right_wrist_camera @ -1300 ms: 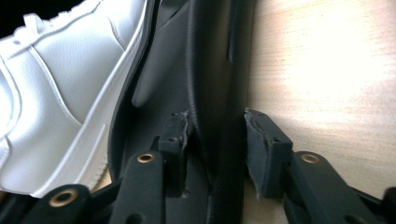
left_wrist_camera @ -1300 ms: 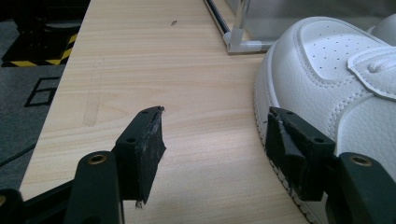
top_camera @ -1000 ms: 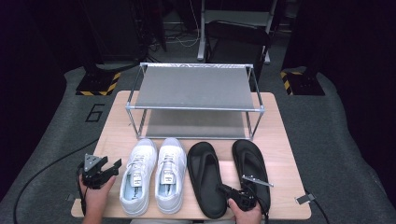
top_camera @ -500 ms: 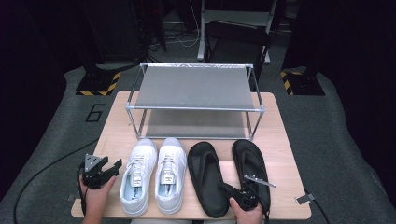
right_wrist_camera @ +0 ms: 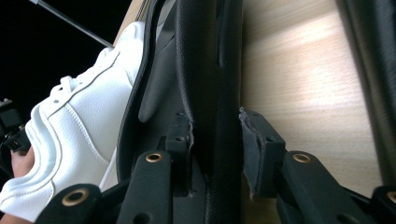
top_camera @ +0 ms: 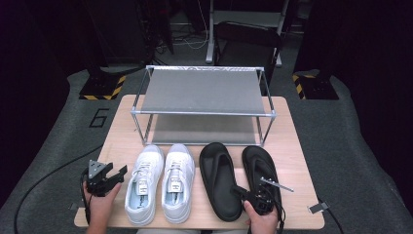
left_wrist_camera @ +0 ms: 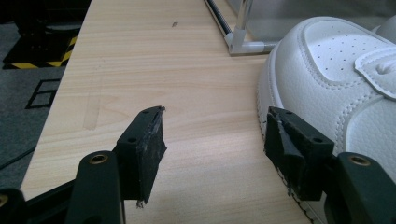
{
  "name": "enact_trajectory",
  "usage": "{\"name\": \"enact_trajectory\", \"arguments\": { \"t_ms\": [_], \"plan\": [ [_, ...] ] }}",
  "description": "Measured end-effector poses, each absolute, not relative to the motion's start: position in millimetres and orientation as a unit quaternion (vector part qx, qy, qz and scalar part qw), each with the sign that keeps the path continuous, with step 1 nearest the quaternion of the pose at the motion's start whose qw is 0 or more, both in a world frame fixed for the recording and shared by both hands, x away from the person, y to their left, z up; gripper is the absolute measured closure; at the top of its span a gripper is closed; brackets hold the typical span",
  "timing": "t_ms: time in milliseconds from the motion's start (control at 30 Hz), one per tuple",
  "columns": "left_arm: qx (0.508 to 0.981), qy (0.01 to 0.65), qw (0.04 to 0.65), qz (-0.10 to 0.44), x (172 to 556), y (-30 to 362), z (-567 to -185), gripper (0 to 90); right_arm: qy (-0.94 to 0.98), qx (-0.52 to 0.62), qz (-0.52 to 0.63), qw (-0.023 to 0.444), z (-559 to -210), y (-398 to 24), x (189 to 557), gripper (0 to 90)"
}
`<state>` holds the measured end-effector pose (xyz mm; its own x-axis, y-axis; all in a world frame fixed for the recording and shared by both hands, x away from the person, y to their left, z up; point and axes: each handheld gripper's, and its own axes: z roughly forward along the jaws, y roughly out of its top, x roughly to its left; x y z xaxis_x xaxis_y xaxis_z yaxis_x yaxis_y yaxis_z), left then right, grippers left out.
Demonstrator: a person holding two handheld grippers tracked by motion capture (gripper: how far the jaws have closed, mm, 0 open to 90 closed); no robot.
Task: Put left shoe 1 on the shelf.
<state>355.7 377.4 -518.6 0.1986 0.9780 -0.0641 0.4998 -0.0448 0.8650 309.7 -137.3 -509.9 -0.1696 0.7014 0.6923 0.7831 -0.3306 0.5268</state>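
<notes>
Your right gripper (top_camera: 243,193) is clamped on the edge of the left black slipper (top_camera: 220,179): in the right gripper view its two pads (right_wrist_camera: 181,140) press on either side of the slipper's rim (right_wrist_camera: 212,88), which stands on edge between the jaws, with the wooden table (right_wrist_camera: 299,79) to one side and a white sneaker (right_wrist_camera: 79,140) to the other. From the high view, that slipper lies toe toward the rack, just right of the pair of white sneakers, and your right hand (top_camera: 263,219) grips it at its near, heel end by the front edge of the table (top_camera: 297,146). The second black slipper (top_camera: 263,170) lies just beside it to the right, apart from your jaws. Your left gripper (top_camera: 114,176) stands released, jaws wide with bare tabletop (left_wrist_camera: 187,84) between them; in the left gripper view one pad (left_wrist_camera: 289,140) sits right against the side of the left white sneaker (left_wrist_camera: 336,79), the other pad well clear of it. Your left hand (top_camera: 100,204) holds that gripper at the table's near left corner. The two white sneakers (top_camera: 160,183) sit side by side, toes toward the two-tier metal shoe rack (top_camera: 202,92) at the far half of the table.
</notes>
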Motion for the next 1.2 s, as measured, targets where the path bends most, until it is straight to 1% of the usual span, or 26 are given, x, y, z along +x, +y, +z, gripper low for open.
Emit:
{"name": "enact_trajectory", "arguments": {
  "t_ms": [167, 300, 500, 733, 833, 967, 1200],
  "plan": [
    [0.658, 0.559, 0.409, 0.296, 355, 378, -518, 37.4, -0.576, -0.64, -0.508, 0.034, -507, -140, 314, 66.1],
    [0.649, 0.566, 0.412, 0.298, 357, 381, -518, 37.4, -0.568, -0.645, -0.509, 0.04, -504, -142, 320, 66.0],
    [0.651, 0.565, 0.411, 0.297, 357, 381, -518, 37.4, -0.562, -0.647, -0.514, 0.028, -497, -144, 326, 66.1],
    [0.647, 0.57, 0.411, 0.296, 356, 383, -519, 37.4, -0.556, -0.657, -0.508, 0.029, -493, -144, 334, 66.1],
    [0.65, 0.567, 0.408, 0.299, 354, 385, -519, 37.4, -0.559, -0.657, -0.505, 0.024, -491, -142, 341, 66.1],
    [0.641, 0.573, 0.412, 0.302, 350, 390, -518, 37.4, -0.557, -0.656, -0.509, 0.018, -486, -139, 351, 66.0],
    [0.636, 0.573, 0.417, 0.306, 349, 388, -518, 37.4, -0.56, -0.653, -0.51, 0.009, -478, -133, 369, 66.0]
  ]
}}
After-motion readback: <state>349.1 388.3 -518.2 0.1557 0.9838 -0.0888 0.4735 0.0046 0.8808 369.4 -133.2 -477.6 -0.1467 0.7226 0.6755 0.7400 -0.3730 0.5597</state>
